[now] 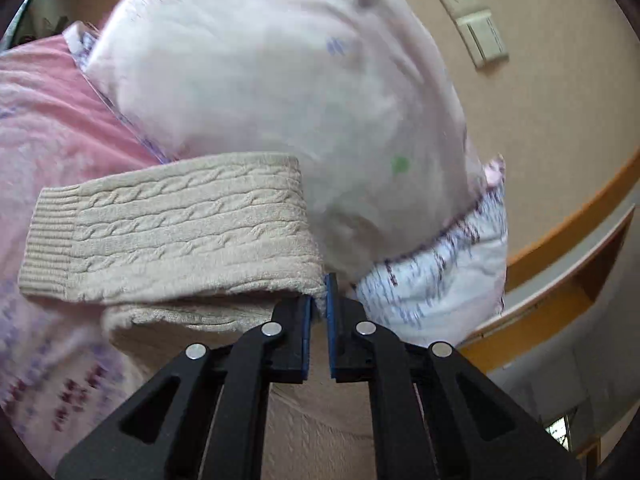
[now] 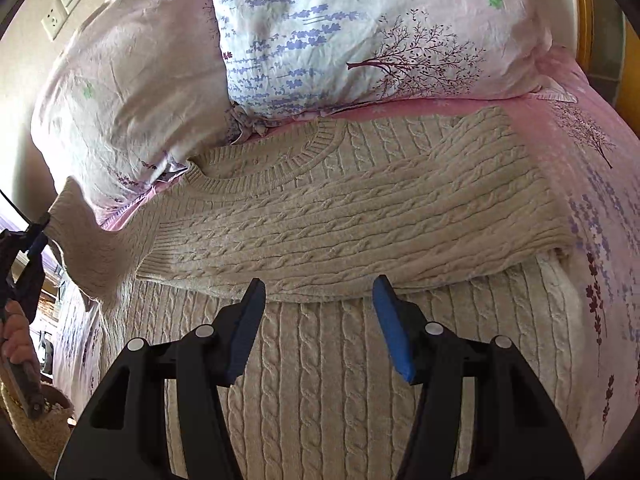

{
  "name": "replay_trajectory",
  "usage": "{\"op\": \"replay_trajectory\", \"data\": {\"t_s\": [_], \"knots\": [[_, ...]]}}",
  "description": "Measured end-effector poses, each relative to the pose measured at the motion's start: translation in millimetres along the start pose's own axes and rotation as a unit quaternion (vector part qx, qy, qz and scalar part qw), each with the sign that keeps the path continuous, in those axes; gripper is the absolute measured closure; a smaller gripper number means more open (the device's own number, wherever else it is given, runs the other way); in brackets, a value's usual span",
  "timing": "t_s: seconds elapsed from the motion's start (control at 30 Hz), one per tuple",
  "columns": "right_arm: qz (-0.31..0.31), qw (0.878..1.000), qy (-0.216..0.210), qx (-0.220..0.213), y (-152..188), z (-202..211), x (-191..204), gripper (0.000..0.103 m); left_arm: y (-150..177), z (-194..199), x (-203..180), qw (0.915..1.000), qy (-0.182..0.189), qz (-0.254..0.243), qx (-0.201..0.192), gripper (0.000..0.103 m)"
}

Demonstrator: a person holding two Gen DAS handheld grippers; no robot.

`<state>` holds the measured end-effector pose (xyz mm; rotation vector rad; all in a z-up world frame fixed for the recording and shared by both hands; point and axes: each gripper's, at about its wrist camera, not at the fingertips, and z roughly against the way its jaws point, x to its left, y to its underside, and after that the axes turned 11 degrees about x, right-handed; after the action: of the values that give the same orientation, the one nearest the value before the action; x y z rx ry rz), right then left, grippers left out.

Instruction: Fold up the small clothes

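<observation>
Far to my left, in the right wrist view, my left hand holds the left gripper, whose jaws are clamped on the sleeve of the cream cable-knit sweater; the sleeve is lifted off the bed and stretched out from the shoulder. In the left wrist view the same grip shows up close: my left gripper's blue pads are pressed nearly together with a fold of sleeve knit pinched between them, and the ribbed cuff sticks out to the left above the pink bedsheet. Behind it lies a pale pillow, blurred, and beyond that a beige wall with a switch plate. Moving toward the middle of the right wrist view, the sweater lies spread on the pink floral sheet, neckline toward two pillows, with its other sleeve already folded across the chest. My right gripper hovers above the sweater's body, jaws standing apart with nothing between them; I see only knit fabric in the gap. At the right edge the sweater's folded side meets the sheet's lavender print.
</observation>
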<state>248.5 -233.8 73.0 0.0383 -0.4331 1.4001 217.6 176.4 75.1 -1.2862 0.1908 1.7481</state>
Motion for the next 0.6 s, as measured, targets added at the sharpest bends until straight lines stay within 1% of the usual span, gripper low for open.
{"op": "replay_trajectory", "data": {"t_s": [0.07, 0.13, 0.17, 0.2, 0.23, 0.27, 0.3, 0.37, 0.4, 0.47, 0.53, 0.57, 0.6], "knots": [[-0.003, 1.0, 0.002, 0.003, 1.0, -1.5, -3.6, 0.045, 22.3, -41.1, -5.4, 0.9986, -0.012, -0.009, 0.05, 0.095], [-0.008, 1.0, 0.004, 0.008, 2.1, -3.4, -7.3, 0.045, 40.6, -76.7, 3.7, 0.9944, -0.032, 0.007, 0.101, 0.093], [-0.011, 1.0, 0.002, 0.013, 2.5, -3.9, -10.0, 0.045, 47.0, -87.2, 11.3, 0.9923, -0.036, 0.021, 0.117, 0.093], [-0.013, 1.0, 0.002, 0.014, 3.0, -3.9, -11.9, 0.045, 50.7, -92.6, 19.2, 0.991, -0.036, 0.036, 0.124, 0.093], [-0.014, 1.0, 0.002, 0.014, 3.7, -3.0, -14.1, 0.045, 53.1, -92.5, 26.1, 0.9904, -0.034, 0.048, 0.125, 0.089], [-0.015, 1.0, 0.002, 0.013, 4.7, -2.0, -15.0, 0.045, 52.2, -88.7, 33.3, 0.9904, -0.031, 0.059, 0.121, 0.083], [-0.017, 1.0, 0.004, 0.011, 4.8, -1.2, -16.0, 0.045, 49.9, -83.0, 37.0, 0.9909, -0.03, 0.066, 0.113, 0.081], [-0.019, 1.0, 0.002, 0.008, 4.5, -0.1, -17.7, 0.045, 43.0, -64.1, 42.6, 0.9923, -0.049, 0.075, 0.086, 0.066], [-0.02, 1.0, 0.0, 0.007, 4.9, 0.6, -17.8, 0.045, 38.4, -53.9, 46.2, 0.9926, -0.061, 0.081, 0.066, 0.064], [-0.021, 1.0, -0.004, 0.006, 5.4, 0.7, -17.2, 0.045, 27.6, -39.1, 55.1, 0.9913, -0.078, 0.099, 0.039, 0.064], [-0.019, 1.0, -0.008, 0.005, 6.9, 0.8, -16.4, 0.045, 19.3, -29.6, 69.1, 0.9871, -0.092, 0.129, 0.02, 0.064], [-0.018, 1.0, -0.009, 0.005, 7.5, 1.6, -16.4, 0.045, 15.2, -26.7, 75.0, 0.985, -0.094, 0.144, 0.013, 0.073], [-0.017, 1.0, -0.01, 0.005, 7.7, 1.9, -16.6, 0.045, 11.2, -24.5, 78.9, 0.9832, -0.096, 0.155, 0.007, 0.08]]}}
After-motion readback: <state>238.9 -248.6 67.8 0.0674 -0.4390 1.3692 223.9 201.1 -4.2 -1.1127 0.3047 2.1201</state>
